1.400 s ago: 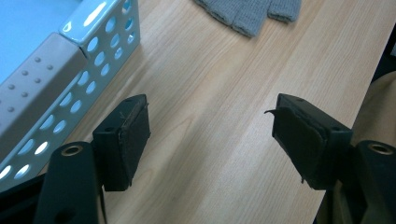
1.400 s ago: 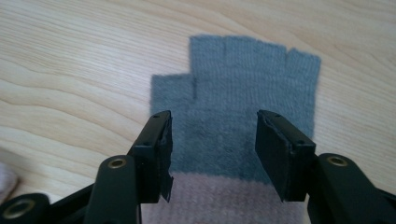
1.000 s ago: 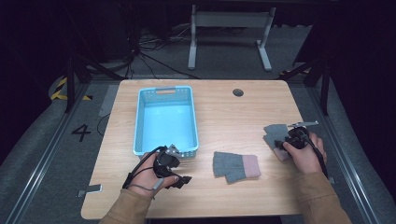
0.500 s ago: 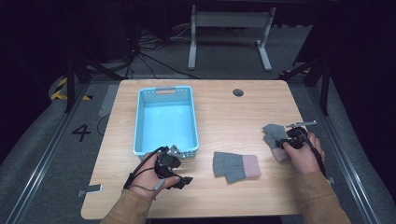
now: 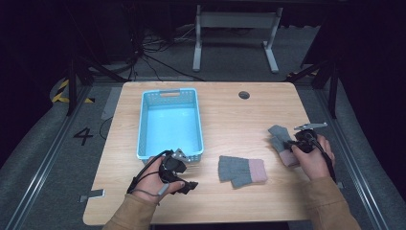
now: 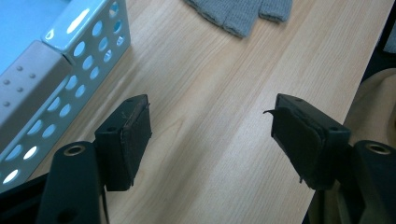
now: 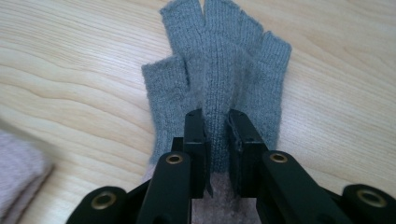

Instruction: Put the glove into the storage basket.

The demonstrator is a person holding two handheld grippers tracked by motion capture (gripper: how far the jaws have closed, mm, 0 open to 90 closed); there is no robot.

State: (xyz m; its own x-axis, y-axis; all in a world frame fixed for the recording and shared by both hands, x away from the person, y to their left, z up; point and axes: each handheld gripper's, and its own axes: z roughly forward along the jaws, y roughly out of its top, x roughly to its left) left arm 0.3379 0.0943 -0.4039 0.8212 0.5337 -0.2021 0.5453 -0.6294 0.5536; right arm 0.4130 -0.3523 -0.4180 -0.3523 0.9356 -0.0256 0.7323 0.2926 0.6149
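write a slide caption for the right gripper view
Right gripper pinching a fold of a grey fingerless glove between its jaws on the wooden table.

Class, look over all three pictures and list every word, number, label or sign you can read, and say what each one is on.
"4": a dark numeral on the grey floor left of the table, seen in the high view.
Yellow and black hazard stripes on the floor behind it: a marking, no text.
No readable text on the blue basket, the gloves or either hand-held gripper.
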